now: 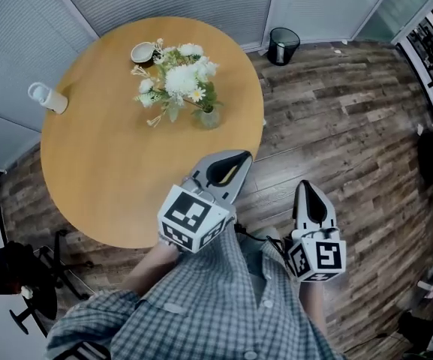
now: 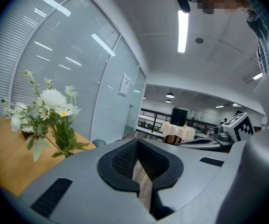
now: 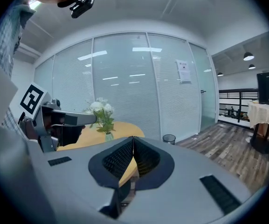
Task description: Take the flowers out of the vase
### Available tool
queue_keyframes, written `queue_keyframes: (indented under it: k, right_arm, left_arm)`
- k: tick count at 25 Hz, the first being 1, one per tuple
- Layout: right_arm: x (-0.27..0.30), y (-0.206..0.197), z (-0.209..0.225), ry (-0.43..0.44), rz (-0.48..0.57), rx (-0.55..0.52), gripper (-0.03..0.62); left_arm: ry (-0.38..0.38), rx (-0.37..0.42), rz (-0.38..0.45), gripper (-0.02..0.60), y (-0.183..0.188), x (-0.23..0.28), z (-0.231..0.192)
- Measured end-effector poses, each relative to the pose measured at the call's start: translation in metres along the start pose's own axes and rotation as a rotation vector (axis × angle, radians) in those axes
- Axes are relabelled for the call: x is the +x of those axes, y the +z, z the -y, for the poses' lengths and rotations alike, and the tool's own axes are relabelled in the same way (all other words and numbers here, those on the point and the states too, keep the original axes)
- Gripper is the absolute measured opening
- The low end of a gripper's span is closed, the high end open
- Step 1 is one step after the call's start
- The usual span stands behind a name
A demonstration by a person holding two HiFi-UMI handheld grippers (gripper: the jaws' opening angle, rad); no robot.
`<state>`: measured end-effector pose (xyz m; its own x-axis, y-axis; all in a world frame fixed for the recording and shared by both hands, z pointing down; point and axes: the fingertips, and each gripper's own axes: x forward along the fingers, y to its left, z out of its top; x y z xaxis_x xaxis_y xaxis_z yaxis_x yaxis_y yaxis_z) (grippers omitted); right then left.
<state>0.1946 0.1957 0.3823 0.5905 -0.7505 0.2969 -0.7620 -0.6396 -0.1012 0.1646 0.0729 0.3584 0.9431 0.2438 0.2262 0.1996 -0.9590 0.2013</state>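
**A:** Where are the flowers standing?

**B:** We are seeing the flowers standing upright in the small vase. The vase is on the round wooden table, toward its far right side. The blooms are white with green leaves, and every stem is sitting in the vase.

**A:** What are we doing with the left gripper?

**B:** We are holding the left gripper at the table's near right edge. It is pointing toward the vase but is well apart from it. Its jaws are pressing fully together with nothing between them.

**A:** And the right one?

**B:** We are holding the right gripper over the wooden floor, off to the right of the table and of the left gripper. Its jaws are closed tight as well, and they are gripping nothing.

**A:** Are we seeing anything else?

**B:** A white mug is sitting near the table's left edge. A small white cup is sitting at the far edge, just beside the blooms. A black waste bin is standing on the floor beyond the table, by the blinds.
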Motion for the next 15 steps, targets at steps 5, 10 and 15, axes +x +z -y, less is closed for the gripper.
queue_keyframes:
  k: [5,10,15]
  right_arm:
    - [0.025,0.003,-0.022,0.105,-0.010,-0.022,0.009]
    - [0.052,0.006,-0.036,0.209,-0.027,-0.059,0.009]
    - [0.081,0.019,-0.047,0.322,-0.031,-0.103,0.009]
  left_arm:
    - [0.104,-0.004,0.002,0.008,-0.005,-0.016,-0.026]
    - [0.220,0.014,0.017,0.008,-0.006,-0.026,-0.052]
    - [0.328,-0.024,0.044,0.008,-0.003,-0.027,-0.075]
